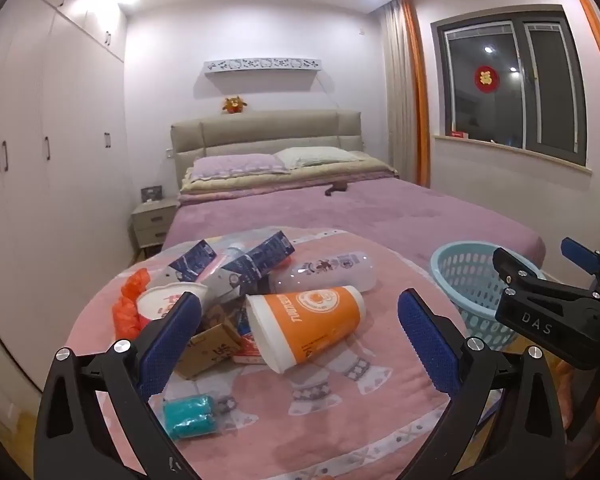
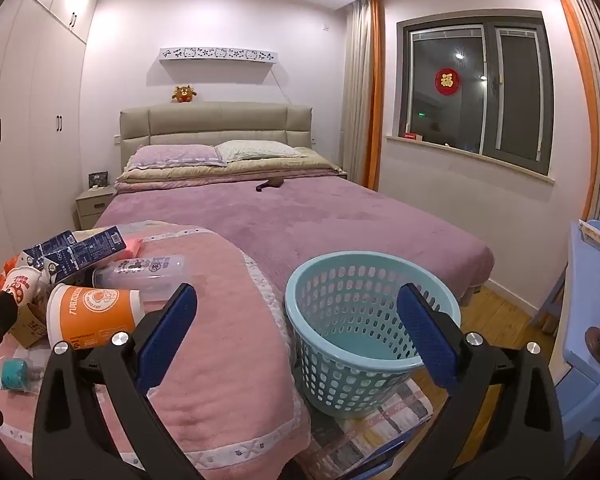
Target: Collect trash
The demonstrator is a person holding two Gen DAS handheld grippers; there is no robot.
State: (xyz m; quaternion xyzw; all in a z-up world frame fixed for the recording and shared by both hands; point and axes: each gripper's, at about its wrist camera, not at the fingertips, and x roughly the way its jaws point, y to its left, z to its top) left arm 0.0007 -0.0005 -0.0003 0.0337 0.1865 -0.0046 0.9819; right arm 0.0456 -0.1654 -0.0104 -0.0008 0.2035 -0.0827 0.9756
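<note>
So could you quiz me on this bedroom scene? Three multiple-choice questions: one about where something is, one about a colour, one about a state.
1. Where is the basket?
A. beside the bed's foot end
B. on the pillows
C. on the nightstand

2. What colour is the big fallen cup?
A. green
B. orange and white
C. black

3. How are the left tongs and right tongs?
A. both gripping trash
B. one holding a bottle
C. both open, holding nothing

Answers: 1 A, it stands off the bed's corner. 2 B, orange band, white rim. 3 C, nothing sits between the blue pads.

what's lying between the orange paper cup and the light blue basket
Only bare pink blanket between the tipped orange paper cup and light blue perforated plastic basket, clearest from the right wrist.
</note>
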